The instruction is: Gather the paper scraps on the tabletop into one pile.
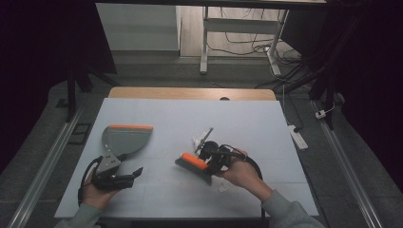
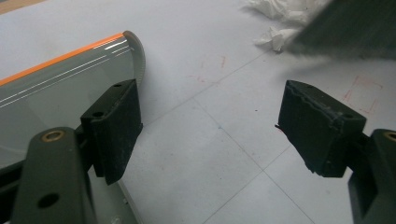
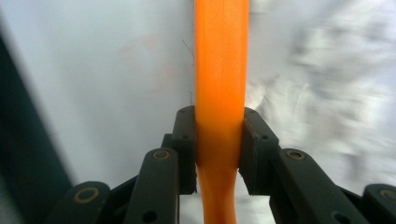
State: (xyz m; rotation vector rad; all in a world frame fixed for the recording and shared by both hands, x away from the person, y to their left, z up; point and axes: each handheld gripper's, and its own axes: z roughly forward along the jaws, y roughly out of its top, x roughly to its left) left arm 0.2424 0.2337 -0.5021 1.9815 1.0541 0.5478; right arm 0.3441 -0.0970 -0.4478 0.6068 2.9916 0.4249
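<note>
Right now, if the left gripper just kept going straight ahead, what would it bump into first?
Probably the crumpled paper beside the brush. The left gripper is open, with bare table ahead until there. The dustpan lies beside one jaw, likely missed. Depth is uncertain.

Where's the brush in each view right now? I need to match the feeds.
High view: brush, center-right on the table, held by the right gripper.
Left gripper view: its dark bristles, blurred, at the top right corner.
Right gripper view: its orange handle runs up the middle, clamped between the jaws.
Shared landmark: crumpled white paper beside the brush.
</note>
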